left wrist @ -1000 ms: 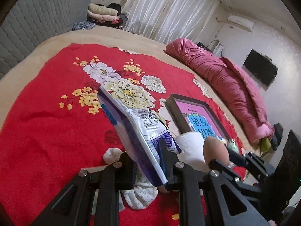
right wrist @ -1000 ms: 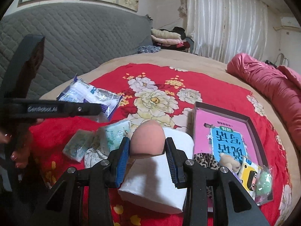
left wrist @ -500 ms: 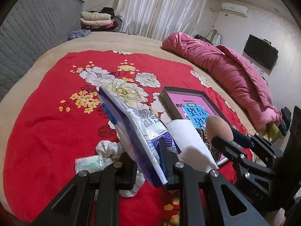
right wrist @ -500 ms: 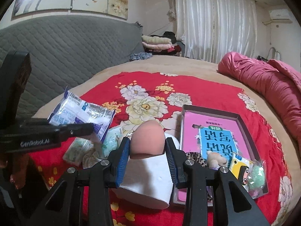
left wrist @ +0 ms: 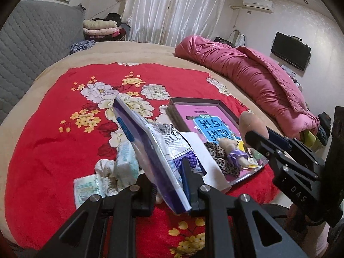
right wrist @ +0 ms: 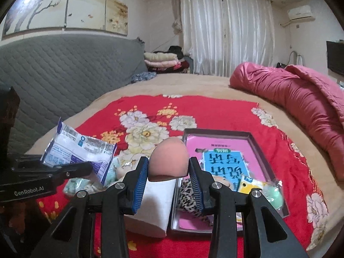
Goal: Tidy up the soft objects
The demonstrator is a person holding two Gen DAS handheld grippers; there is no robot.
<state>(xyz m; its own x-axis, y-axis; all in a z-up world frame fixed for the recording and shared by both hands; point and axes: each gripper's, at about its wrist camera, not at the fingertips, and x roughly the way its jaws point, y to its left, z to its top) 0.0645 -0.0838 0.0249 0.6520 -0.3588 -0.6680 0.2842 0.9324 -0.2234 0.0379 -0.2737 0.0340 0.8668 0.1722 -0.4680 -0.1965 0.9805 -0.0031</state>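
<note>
My left gripper (left wrist: 169,182) is shut on a flat blue and white plastic packet (left wrist: 150,150), held edge-up above the red floral blanket (left wrist: 43,150). My right gripper (right wrist: 168,169) is shut on a peach egg-shaped sponge (right wrist: 168,159); the same sponge (left wrist: 251,124) shows at the right of the left wrist view. The left gripper and its packet (right wrist: 79,152) appear at the left of the right wrist view. Below lie a white tissue pack (right wrist: 154,206), small wipe packs (left wrist: 86,187) and a dark tray (right wrist: 258,137) with a pink book, leopard cloth, a small teddy and a green ball.
A rolled pink quilt (left wrist: 258,79) lies along the bed's right side. A grey quilted headboard (right wrist: 53,71) stands at the left. Folded clothes (left wrist: 101,28) are stacked by the white curtains. A black TV (left wrist: 290,51) hangs on the right wall.
Both grippers have risen and drawn back from the bed with their loads still held, so more of the blanket, tray and room shows. The wipe packs below the left gripper have come into view.
</note>
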